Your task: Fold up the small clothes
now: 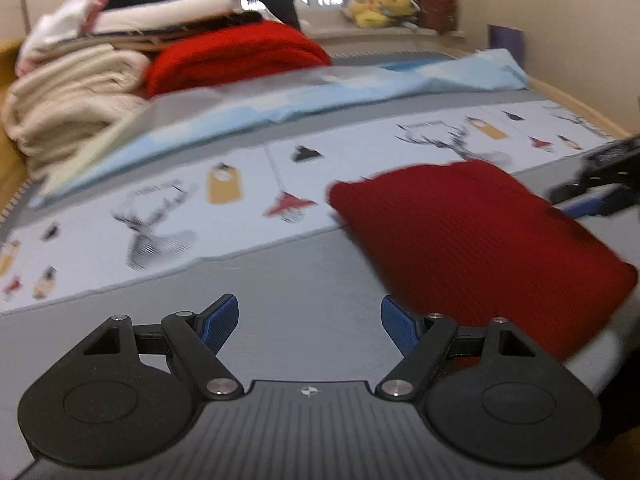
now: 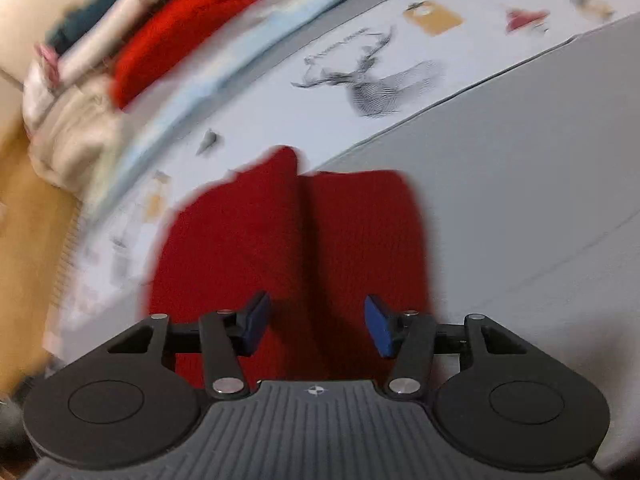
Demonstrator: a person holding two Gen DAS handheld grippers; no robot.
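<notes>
A dark red knitted garment point(image 1: 472, 236) lies folded on the grey bed cover, at the right of the left wrist view. My left gripper point(image 1: 310, 326) is open and empty, over bare grey cover just left of the garment. In the right wrist view the same garment point(image 2: 288, 248) lies straight ahead, with a fold seam down its middle. My right gripper point(image 2: 316, 326) is open, its blue pads above the garment's near edge, holding nothing. The right gripper also shows at the far right of the left wrist view point(image 1: 596, 192), behind the garment.
A pile of folded clothes point(image 1: 120, 64), cream, white, dark teal and bright red, sits at the back left. A pale blue sheet point(image 1: 360, 88) and a white deer-print sheet point(image 1: 240, 200) lie across the bed. A wooden bed edge point(image 2: 24, 220) runs along the left.
</notes>
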